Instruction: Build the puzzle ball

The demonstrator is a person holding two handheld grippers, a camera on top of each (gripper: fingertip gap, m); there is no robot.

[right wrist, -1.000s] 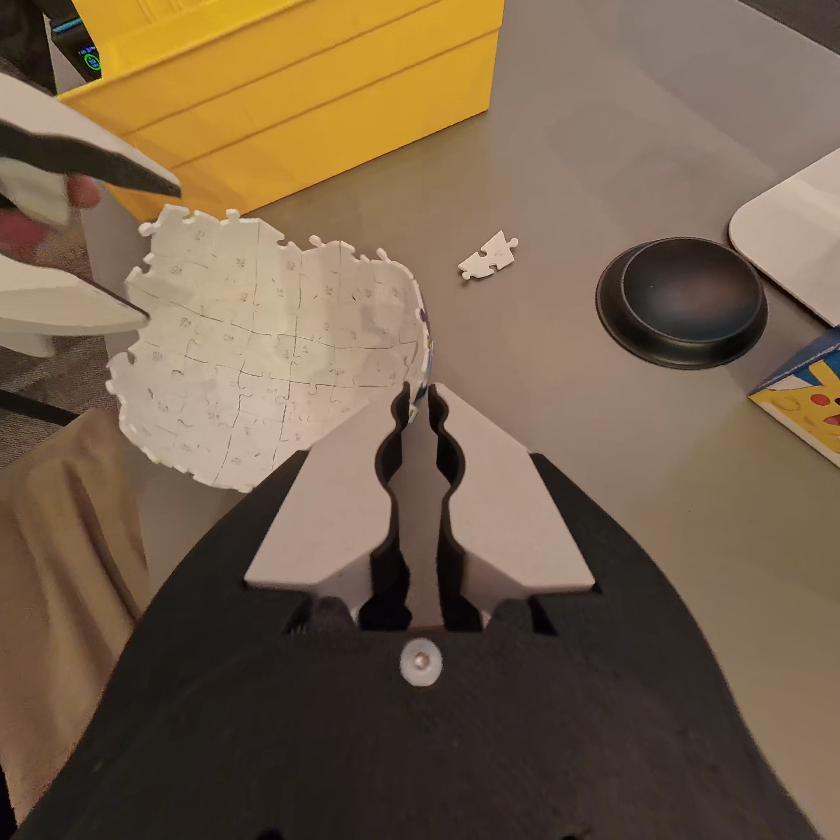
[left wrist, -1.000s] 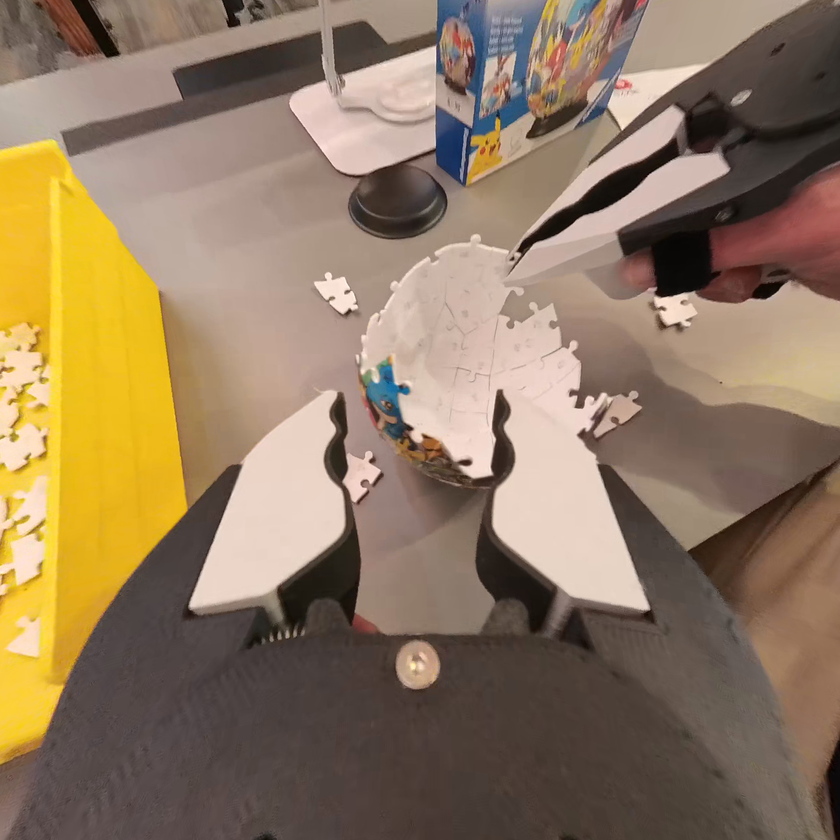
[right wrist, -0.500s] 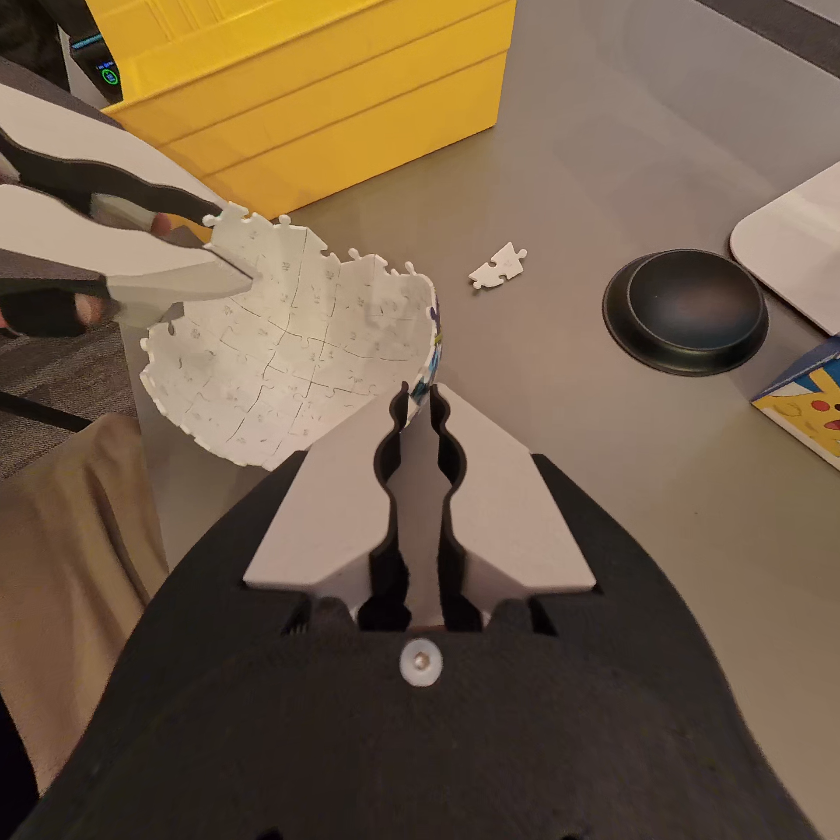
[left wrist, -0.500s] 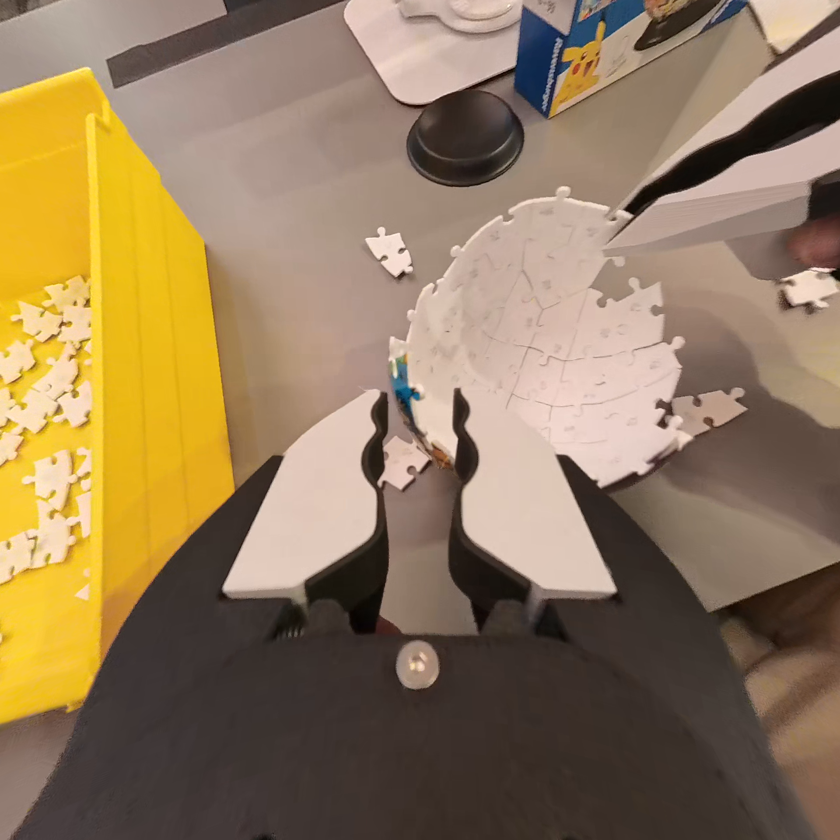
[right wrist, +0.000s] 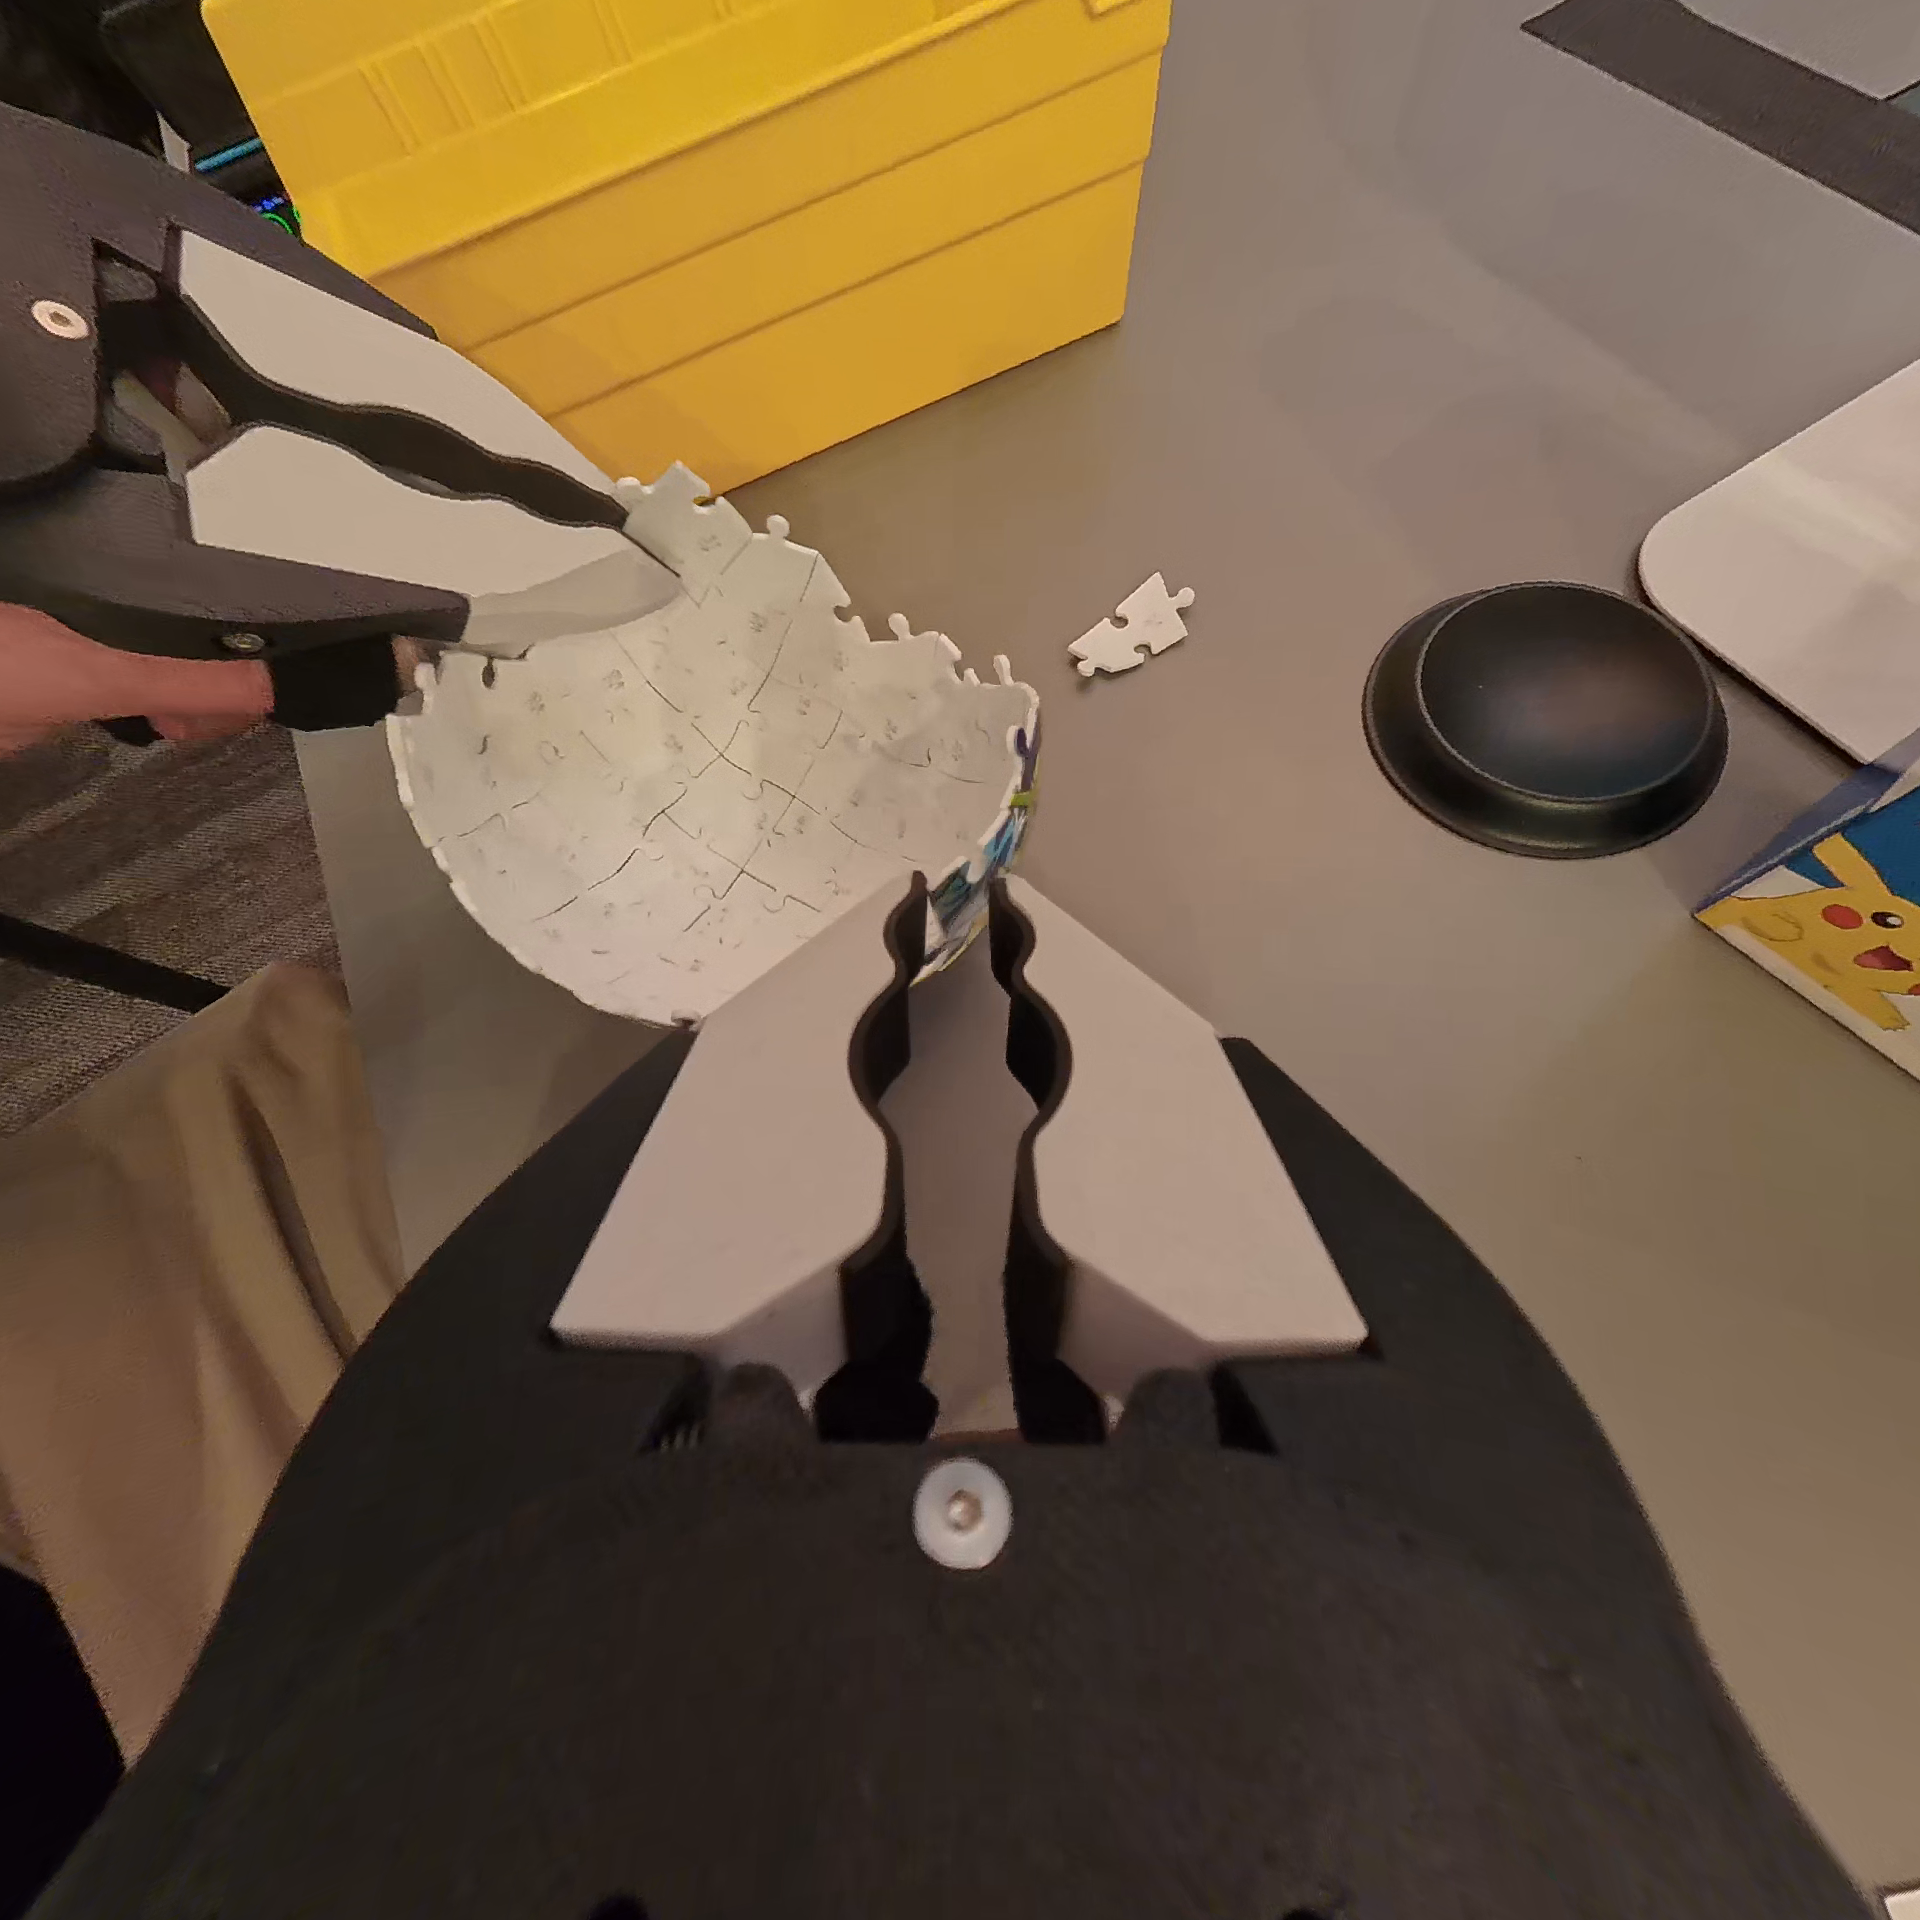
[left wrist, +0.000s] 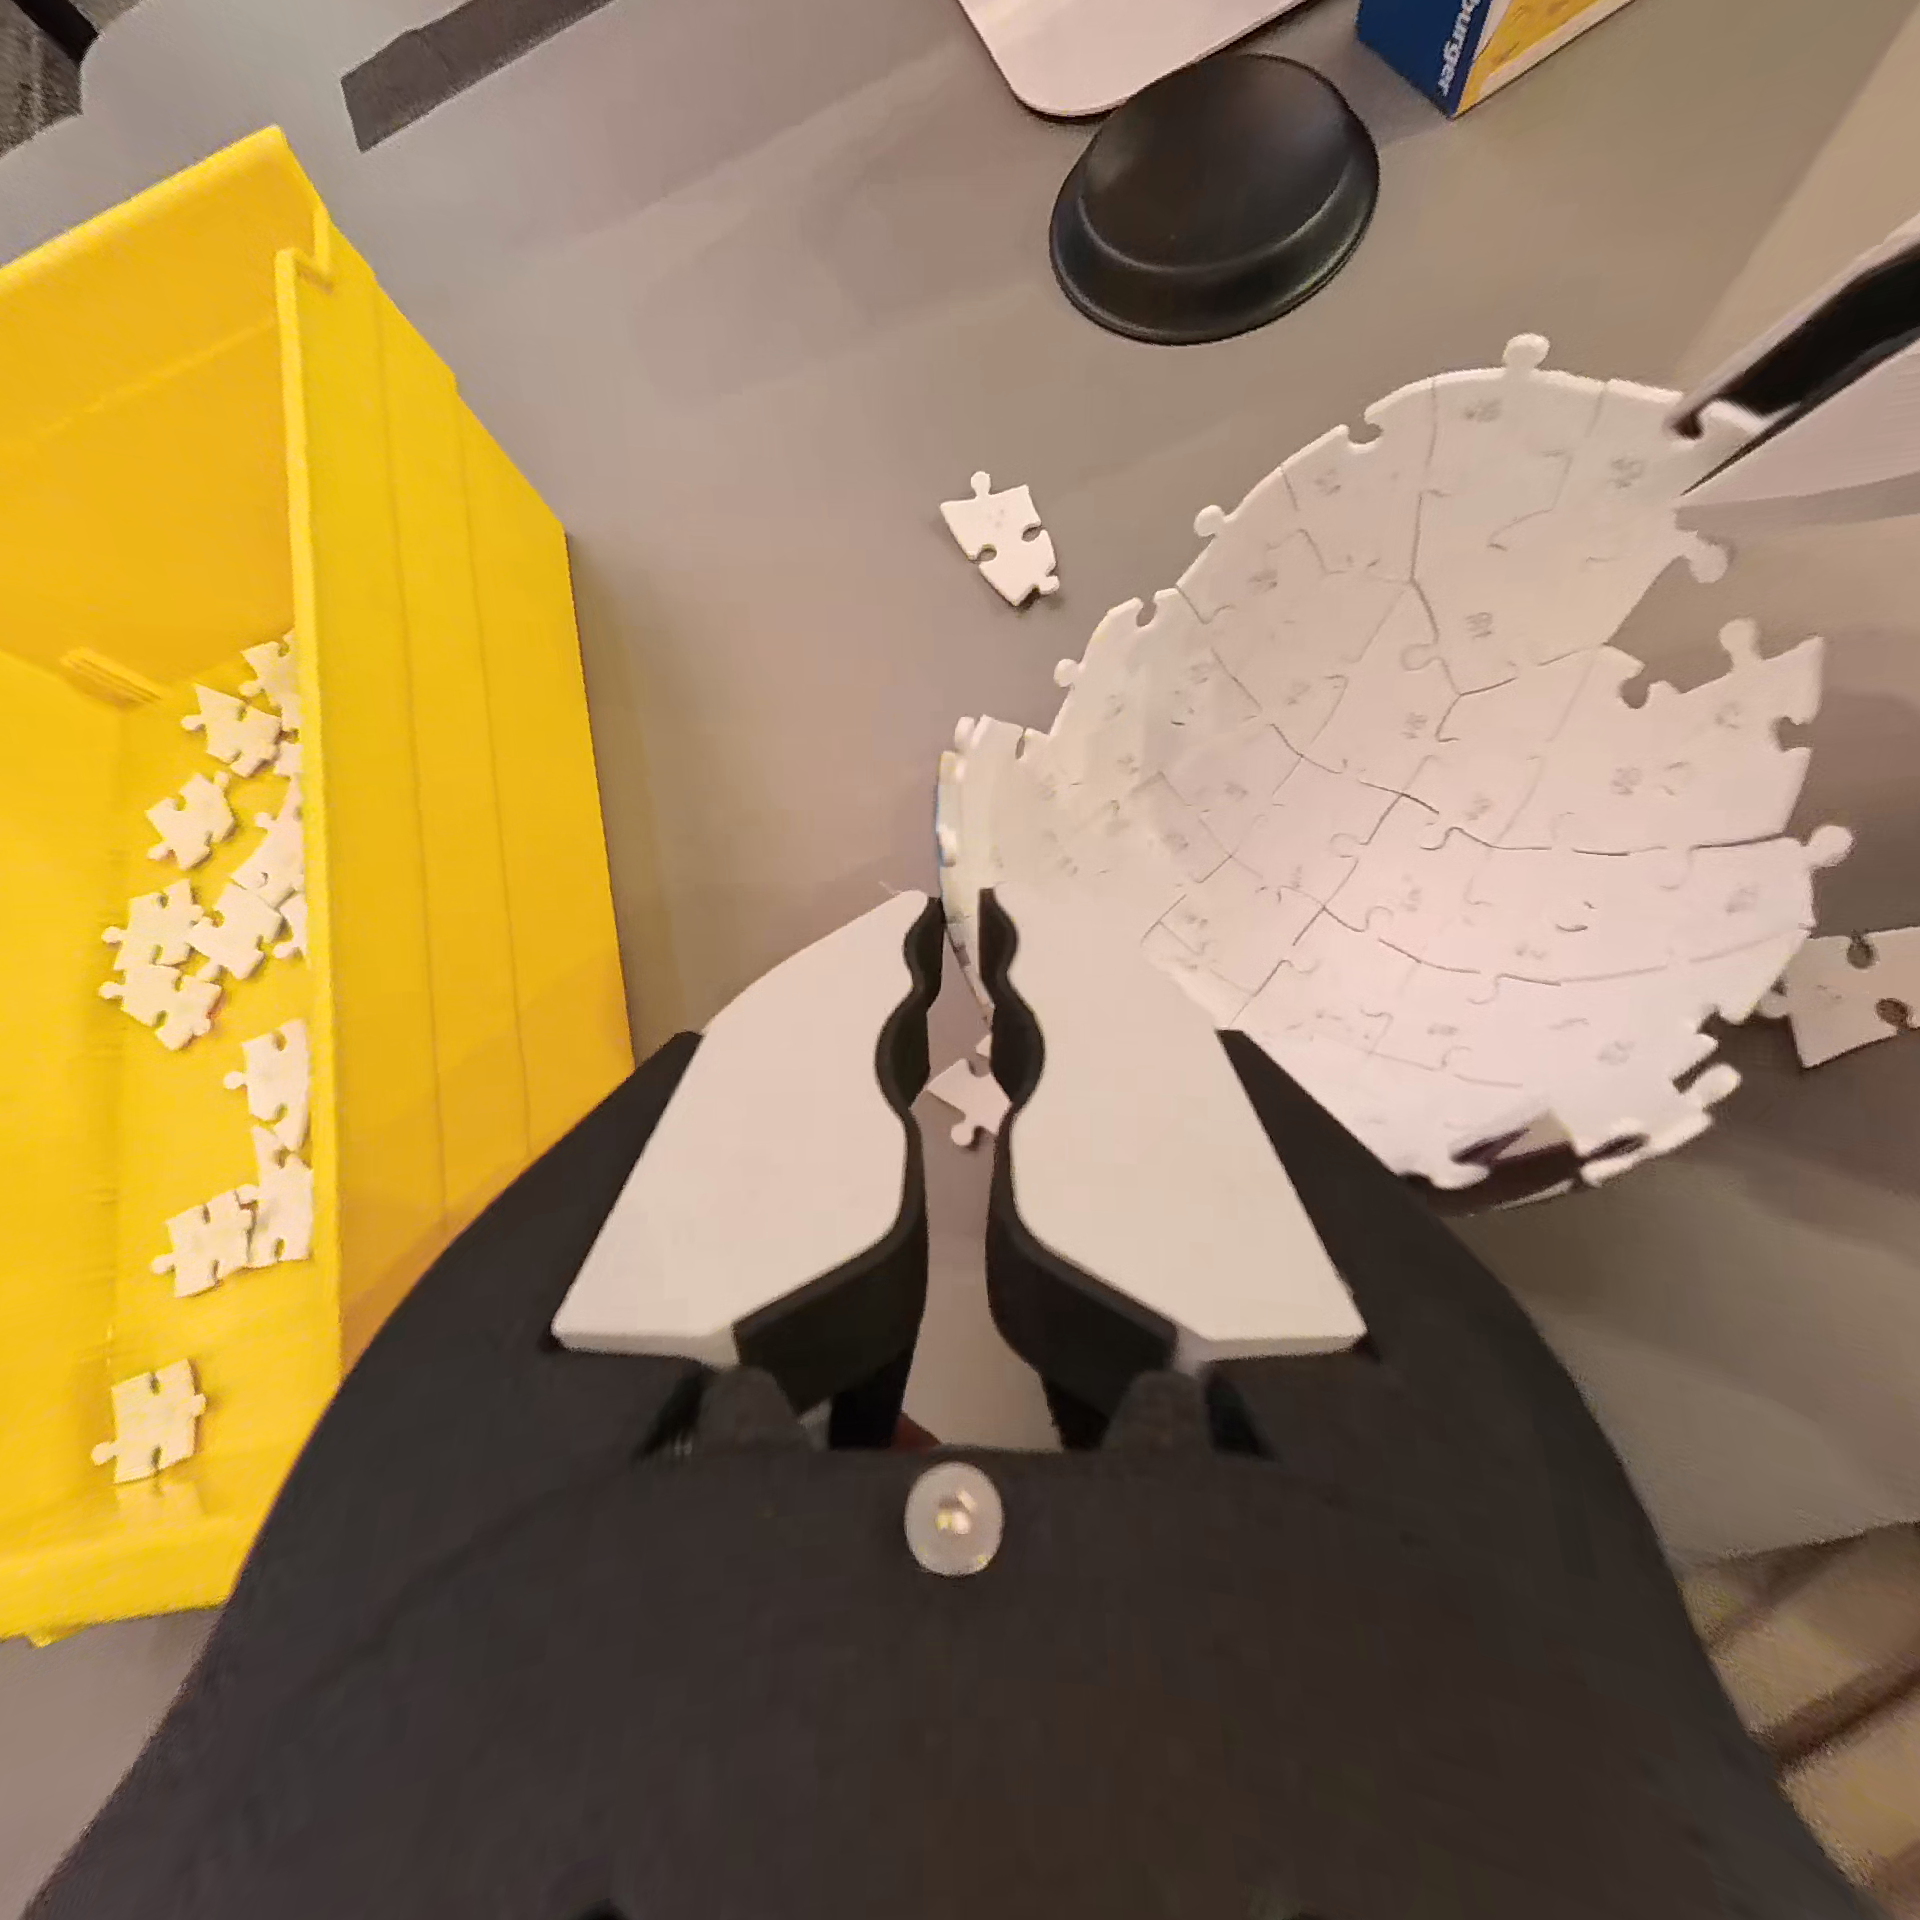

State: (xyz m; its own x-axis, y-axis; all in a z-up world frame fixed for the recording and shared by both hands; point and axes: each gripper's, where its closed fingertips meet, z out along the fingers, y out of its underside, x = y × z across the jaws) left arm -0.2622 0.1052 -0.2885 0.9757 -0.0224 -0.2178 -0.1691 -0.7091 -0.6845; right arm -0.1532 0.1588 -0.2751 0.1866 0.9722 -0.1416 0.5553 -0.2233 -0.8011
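The half-built puzzle ball (left wrist: pixel 1455 810) is a white bowl of joined pieces with a printed colour outside. It is tilted with its hollow side up and is held at two opposite points of its rim. My left gripper (left wrist: pixel 961 909) is shut on the near rim. My right gripper (right wrist: pixel 954 894) is shut on the other rim, where the colour print shows. The puzzle ball (right wrist: pixel 675 790) fills the middle left of the right wrist view. Each gripper also shows in the other's view, the right (left wrist: pixel 1694 447) and the left (right wrist: pixel 644 545).
A yellow bin (left wrist: pixel 416 727) (right wrist: pixel 727 208) with several loose pieces (left wrist: pixel 229 914) stands on the left. Loose pieces (left wrist: pixel 1003 535) (left wrist: pixel 1839 997) (right wrist: pixel 1132 623) lie on the grey table. A black round stand (left wrist: pixel 1216 197) (right wrist: pixel 1548 717), the puzzle box (right wrist: pixel 1829 914) and a white pad (right wrist: pixel 1797 561) lie beyond. The tips of one gripper are about 12 cm away from the tips of the other.
My left gripper was open around the ball's edge and has shut on its rim. The ball has tilted and shifted with both grippers; the right has stayed shut on it.
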